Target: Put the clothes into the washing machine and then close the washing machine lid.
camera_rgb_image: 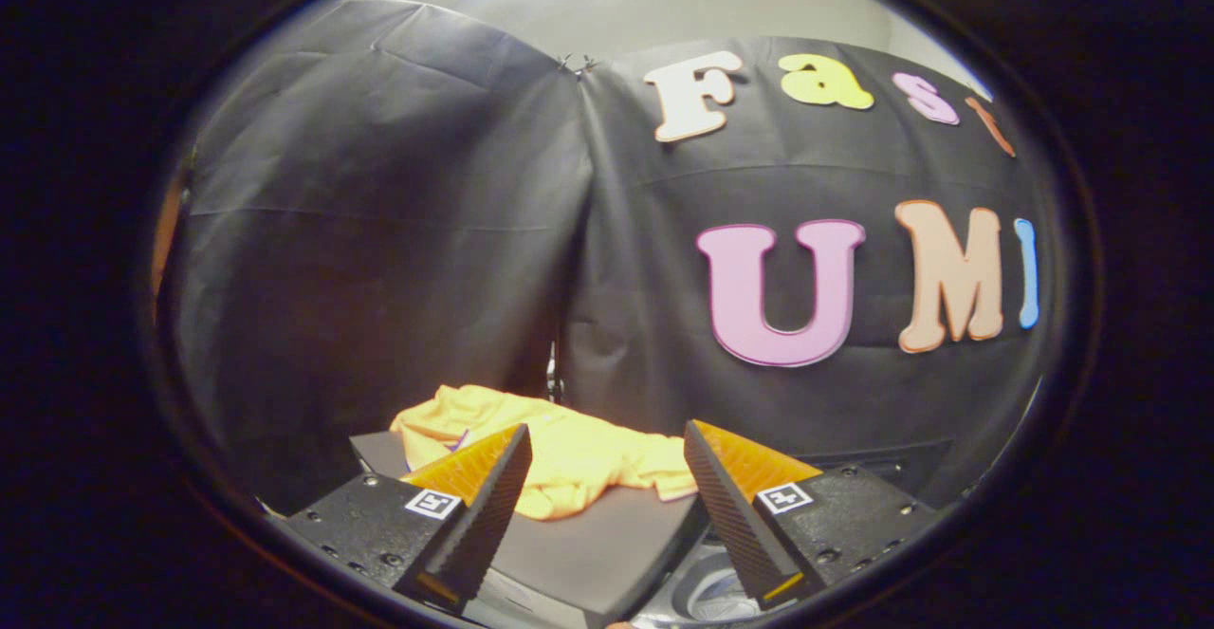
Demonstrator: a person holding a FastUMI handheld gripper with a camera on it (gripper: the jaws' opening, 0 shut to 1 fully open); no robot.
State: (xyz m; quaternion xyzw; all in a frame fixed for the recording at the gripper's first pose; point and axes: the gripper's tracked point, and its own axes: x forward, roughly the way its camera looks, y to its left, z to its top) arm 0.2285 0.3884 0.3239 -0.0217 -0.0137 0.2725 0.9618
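Note:
A crumpled yellow garment point(569, 453) lies on a dark flat surface point(597, 553), just ahead of and between my fingers. My gripper point(607, 444) is open, its fingers spread wide with nothing pressed between them; the left fingertip point(517, 449) overlaps the cloth's near edge in the view. Low down beside the right finger, a grey rounded opening of the washing machine point(707, 591) peeks out below the surface's edge.
Black cloth walls point(379, 231) close off the booth right behind the garment, meeting at a seam in the middle. The dark surface ends in an edge near the right finger.

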